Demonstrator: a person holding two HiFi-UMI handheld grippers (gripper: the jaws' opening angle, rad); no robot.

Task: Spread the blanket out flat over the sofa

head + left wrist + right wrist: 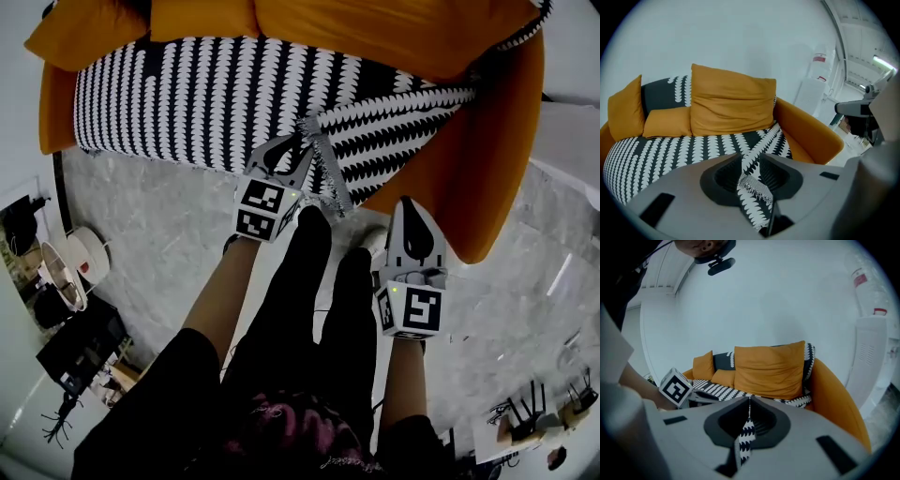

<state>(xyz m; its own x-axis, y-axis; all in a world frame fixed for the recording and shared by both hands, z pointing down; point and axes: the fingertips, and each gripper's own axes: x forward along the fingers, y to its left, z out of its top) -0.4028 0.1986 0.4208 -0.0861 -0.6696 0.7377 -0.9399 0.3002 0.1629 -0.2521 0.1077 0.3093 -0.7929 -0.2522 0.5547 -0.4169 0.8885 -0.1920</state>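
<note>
Draping the sofa (492, 169) — patterned blanket (187, 94); edge in right hand-held gripper (749, 400)

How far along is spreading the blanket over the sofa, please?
Done: the blanket covers most of the sofa seat. In hand: the right gripper clamps a blanket edge; the left gripper has its jaws apart around another. Left: flattening the bunched right end.
</note>
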